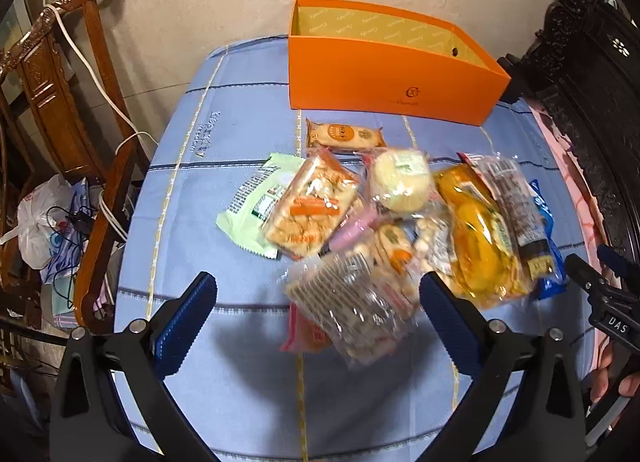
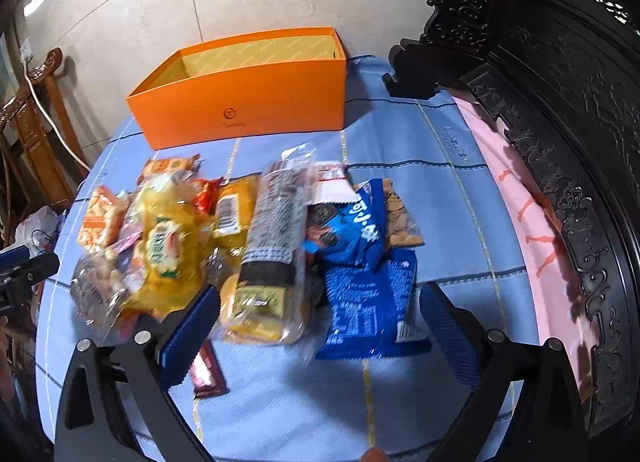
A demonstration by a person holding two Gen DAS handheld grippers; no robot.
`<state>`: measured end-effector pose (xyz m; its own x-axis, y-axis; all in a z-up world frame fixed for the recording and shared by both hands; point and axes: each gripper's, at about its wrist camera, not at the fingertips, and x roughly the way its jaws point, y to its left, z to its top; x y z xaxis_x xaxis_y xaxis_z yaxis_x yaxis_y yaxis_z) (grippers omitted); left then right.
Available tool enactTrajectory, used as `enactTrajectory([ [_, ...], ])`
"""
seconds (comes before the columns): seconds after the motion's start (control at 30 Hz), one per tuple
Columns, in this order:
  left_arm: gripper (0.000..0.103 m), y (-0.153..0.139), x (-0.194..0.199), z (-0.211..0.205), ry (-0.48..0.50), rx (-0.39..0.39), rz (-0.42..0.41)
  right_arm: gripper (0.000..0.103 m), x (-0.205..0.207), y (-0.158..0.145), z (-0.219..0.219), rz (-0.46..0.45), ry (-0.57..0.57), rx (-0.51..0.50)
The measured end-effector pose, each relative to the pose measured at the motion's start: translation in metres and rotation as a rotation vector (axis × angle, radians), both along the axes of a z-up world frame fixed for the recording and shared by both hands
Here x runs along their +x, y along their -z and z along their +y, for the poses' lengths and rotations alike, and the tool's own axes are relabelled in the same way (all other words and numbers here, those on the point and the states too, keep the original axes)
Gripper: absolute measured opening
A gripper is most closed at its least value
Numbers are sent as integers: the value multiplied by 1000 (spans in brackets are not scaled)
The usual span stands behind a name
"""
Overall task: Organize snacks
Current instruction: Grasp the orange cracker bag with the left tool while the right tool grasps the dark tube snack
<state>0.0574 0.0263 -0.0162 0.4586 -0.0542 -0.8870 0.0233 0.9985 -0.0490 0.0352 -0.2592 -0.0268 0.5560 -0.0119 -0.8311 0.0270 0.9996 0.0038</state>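
A heap of several snack packets lies on the blue cloth in front of an empty orange box (image 1: 394,74) (image 2: 244,102). My left gripper (image 1: 318,288) is open, above a clear bag of small puffs (image 1: 352,302) that sits between its fingers. A pale green packet (image 1: 260,202), a cracker pack (image 1: 312,206) and a yellow fruit bag (image 1: 476,238) lie beyond. My right gripper (image 2: 320,302) is open over a long clear pack with a dark label (image 2: 272,246) and a blue packet (image 2: 368,302). Neither gripper holds anything.
The table is covered by a blue striped cloth (image 1: 224,150) (image 2: 440,202). A carved wooden chair (image 1: 60,94) with a white cable stands left. Dark carved furniture (image 2: 560,102) and a pink strip (image 2: 520,202) border the right. A brown bar (image 2: 208,374) lies near my right gripper's left finger.
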Motion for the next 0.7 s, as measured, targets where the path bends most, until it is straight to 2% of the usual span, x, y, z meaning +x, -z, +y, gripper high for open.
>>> enactTrajectory([
  [0.23,99,25,42,-6,91,-10,41,100,27,11,-9,38,5,41],
  [0.57,99,56,79,-5,81,-25,103,100,48,19,-11,56,8,37],
  [0.63,99,62,80,-4,88,13,104,100,52,19,-11,59,3,48],
  [0.7,98,67,81,-1,87,16,112,100,56,22,-11,68,3,48],
])
